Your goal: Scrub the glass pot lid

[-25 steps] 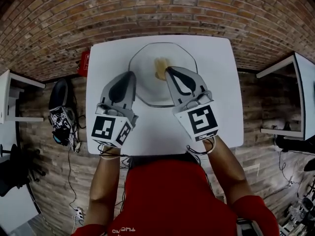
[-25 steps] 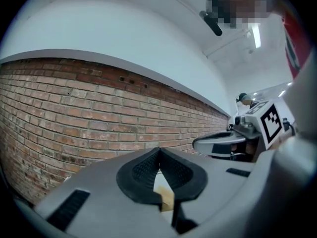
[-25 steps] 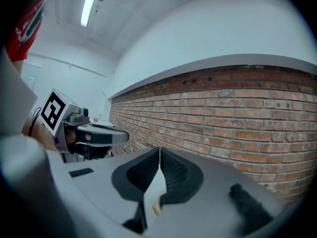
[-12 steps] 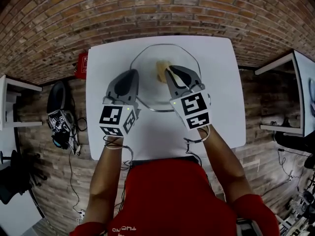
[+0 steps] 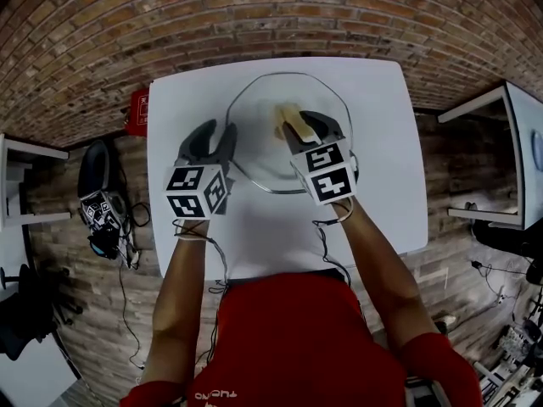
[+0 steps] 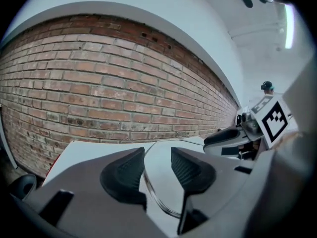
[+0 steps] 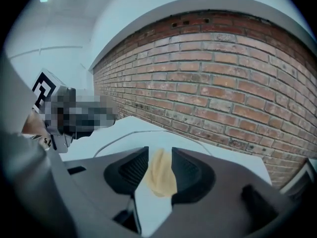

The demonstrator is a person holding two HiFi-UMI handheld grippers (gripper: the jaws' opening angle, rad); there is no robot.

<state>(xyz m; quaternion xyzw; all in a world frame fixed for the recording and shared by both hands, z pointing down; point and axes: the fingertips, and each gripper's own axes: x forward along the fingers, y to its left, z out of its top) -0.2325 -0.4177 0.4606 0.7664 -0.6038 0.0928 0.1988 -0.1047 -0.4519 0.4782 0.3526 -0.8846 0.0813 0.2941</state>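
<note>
The glass pot lid (image 5: 280, 155) lies flat on the white table (image 5: 382, 193), with a yellow sponge (image 5: 284, 115) resting on its far part. My left gripper (image 5: 216, 132) is at the lid's left edge. Its jaws are opening, and the metal rim (image 6: 151, 195) runs between them without either pad pressing on it. My right gripper (image 5: 307, 124) hovers over the lid with its jaws opening. In the right gripper view the sponge (image 7: 161, 180) sits in the gap of the right gripper (image 7: 159, 165), loosely and not squeezed.
A brick wall (image 6: 99, 93) stands behind the table. A red object (image 5: 140, 108) sits off the table's left edge. Black gear with a marker cube (image 5: 102, 209) lies on the floor at left. White furniture (image 5: 517, 159) stands to the right.
Both grippers have moved forward onto the lid and their jaws have gone from shut to open, the left over the rim, the right around the sponge.
</note>
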